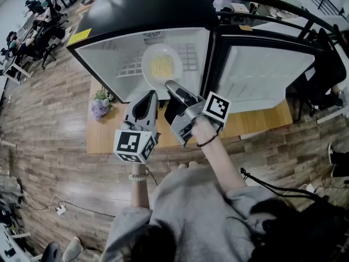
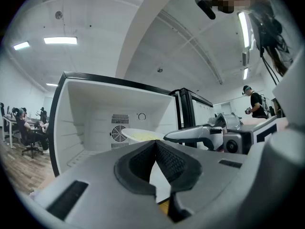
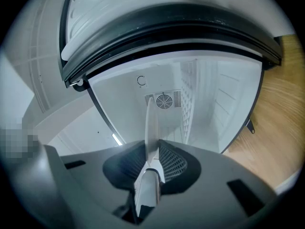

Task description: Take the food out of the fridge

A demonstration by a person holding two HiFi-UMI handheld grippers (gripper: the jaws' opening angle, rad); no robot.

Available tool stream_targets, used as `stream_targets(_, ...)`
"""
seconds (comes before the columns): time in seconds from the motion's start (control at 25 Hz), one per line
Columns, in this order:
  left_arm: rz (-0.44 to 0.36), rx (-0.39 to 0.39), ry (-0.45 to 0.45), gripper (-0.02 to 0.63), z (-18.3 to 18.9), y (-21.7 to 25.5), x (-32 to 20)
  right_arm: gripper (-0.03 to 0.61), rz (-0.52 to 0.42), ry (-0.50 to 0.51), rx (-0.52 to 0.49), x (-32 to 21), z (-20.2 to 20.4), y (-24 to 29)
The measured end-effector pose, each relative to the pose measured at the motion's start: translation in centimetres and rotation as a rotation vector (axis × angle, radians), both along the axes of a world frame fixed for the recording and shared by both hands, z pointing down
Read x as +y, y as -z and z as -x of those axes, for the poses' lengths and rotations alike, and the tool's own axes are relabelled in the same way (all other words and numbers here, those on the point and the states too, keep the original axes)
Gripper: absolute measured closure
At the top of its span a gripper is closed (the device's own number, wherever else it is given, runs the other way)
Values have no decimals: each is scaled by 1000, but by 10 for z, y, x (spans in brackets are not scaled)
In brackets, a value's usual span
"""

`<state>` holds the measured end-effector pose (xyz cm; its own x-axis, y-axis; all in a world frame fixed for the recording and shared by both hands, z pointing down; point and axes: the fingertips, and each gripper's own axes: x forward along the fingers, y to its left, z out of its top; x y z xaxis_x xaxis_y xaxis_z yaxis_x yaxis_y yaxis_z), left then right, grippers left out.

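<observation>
Right claw is clamped on the near rim of the white plate. In the right gripper view the rim runs edge-on between the two pads, which press on it from either side. Left claw has its jaws together with nothing between them, and it hangs just in front of the fridge opening, beside the right claw.

The fridge stands on the wooden worktop, toward its rear edge. Its door is swung wide to the right. A small bunch of pale flowers sits at the worktop's left edge, apart from both claws.

The plate carries a heap of pale yellow food, which looks like noodles, though that is hard to tell for certain. It lies inside the white cavity, roughly mid-width, in front of the fan grille on the back wall. Whether it rests on the wire shelf or is raised just off it cannot be told.

By my reading the task is about half done. The door is open and the plate is gripped, but the food is not yet out of the fridge. What remains is to draw the plate level through the opening and set it on the free strip of worktop at the front edge. A one-sided grip on the rim may let the plate tip.
</observation>
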<state>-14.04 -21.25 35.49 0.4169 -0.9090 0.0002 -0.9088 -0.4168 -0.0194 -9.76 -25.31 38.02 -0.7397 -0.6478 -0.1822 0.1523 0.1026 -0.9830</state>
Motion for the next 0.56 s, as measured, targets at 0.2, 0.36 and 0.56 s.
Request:
stream_targets(0.2,2,2,6,606,0,1,1,503,5,0,-2,0,-1,0)
stream_targets(0.36,2,2,5,606,-2,1,1,503,6,-3,-4,-1,-4,1)
stream_targets(0.56,3,1,7,606,-2,0,2,503,15,-7,-12,-1,-4,-2)
